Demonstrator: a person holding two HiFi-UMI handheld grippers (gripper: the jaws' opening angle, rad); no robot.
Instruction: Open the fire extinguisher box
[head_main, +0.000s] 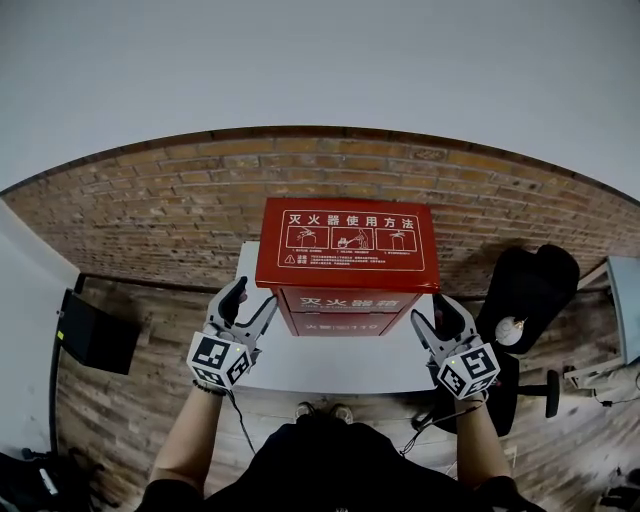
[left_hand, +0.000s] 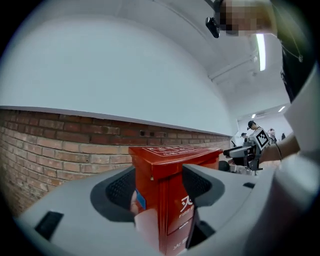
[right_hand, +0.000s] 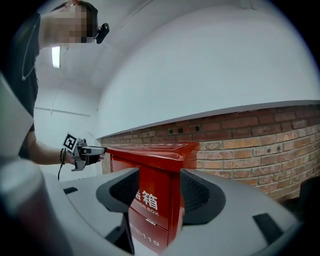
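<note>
Overhead, the left gripper (head_main: 255, 297) and right gripper (head_main: 428, 308), both gaping and empty, flank the red fire extinguisher box (head_main: 345, 245) on its white table (head_main: 330, 370). Left gripper view: jaws wide, framing a box corner unclamped. Right gripper view: likewise. The lid (right_hand: 150, 150) looks shut, so I'd say they're lining up to catch and lift its front lip.

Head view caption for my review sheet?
Closed red fire extinguisher box on a white table, with an open left hand-held gripper and an open right hand-held gripper poised at its front corners.
</note>
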